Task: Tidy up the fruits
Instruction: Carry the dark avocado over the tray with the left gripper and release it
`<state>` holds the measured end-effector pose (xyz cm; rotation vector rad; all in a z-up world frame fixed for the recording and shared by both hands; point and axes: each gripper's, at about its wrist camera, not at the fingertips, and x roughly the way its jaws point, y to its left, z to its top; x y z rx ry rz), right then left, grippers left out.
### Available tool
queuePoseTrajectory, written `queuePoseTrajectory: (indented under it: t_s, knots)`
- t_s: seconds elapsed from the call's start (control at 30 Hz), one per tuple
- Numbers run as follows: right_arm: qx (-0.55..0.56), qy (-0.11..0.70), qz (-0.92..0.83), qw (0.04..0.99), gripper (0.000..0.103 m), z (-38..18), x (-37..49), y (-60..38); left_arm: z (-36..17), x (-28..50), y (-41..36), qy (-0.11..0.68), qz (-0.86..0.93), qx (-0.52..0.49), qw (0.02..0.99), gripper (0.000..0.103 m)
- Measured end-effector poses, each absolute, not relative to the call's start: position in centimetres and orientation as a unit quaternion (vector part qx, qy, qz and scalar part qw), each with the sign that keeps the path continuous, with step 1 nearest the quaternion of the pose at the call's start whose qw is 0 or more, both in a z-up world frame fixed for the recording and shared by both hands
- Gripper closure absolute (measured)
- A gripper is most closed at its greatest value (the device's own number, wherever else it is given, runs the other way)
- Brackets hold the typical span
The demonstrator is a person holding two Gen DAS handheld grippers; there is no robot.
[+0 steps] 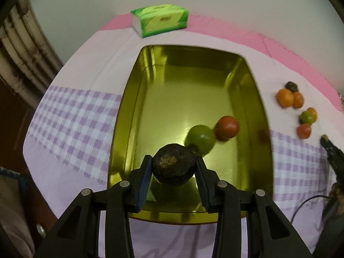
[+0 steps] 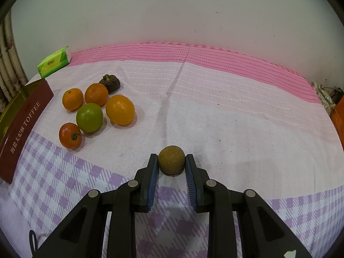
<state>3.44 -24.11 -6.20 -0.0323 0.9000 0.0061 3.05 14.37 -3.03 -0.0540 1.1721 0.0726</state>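
My left gripper (image 1: 173, 163) is shut on a dark brown wrinkled fruit (image 1: 173, 164) and holds it over the near end of a gold tin tray (image 1: 129, 116). A green fruit (image 1: 201, 139) and a red tomato (image 1: 227, 127) lie in the tray. My right gripper (image 2: 171, 163) is shut on a round brown fruit (image 2: 171, 160) just above the cloth. On the cloth to its left lie two small oranges (image 2: 73, 102), a larger orange (image 2: 120, 109), a green fruit (image 2: 89, 117), a red tomato (image 2: 69, 135) and a dark wrinkled fruit (image 2: 110, 82).
A green tissue pack (image 1: 160, 20) lies behind the tray near the wall; it also shows in the right wrist view (image 2: 54, 61). The tray's red outer wall (image 2: 23, 124) reads TOFFEE. The loose fruit pile (image 1: 296, 105) lies right of the tray. A cable (image 1: 307, 204) lies at front right.
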Motion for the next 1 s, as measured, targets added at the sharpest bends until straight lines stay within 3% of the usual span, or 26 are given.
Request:
queuePoseTrajectory:
  t_s: [0.87,1.0]
  knots:
    - [-0.027,0.441,-0.004,0.897,0.079,-6.0,3.5,-23.8,-5.5,3.5,14.4,0.584,0.048,0.005,0.811,0.061]
    - [-0.041,0.441,-0.003,0.896,0.079,-5.3,3.4,-22.8,-5.2,3.5,14.8,0.578,0.046,0.0,0.815,0.05]
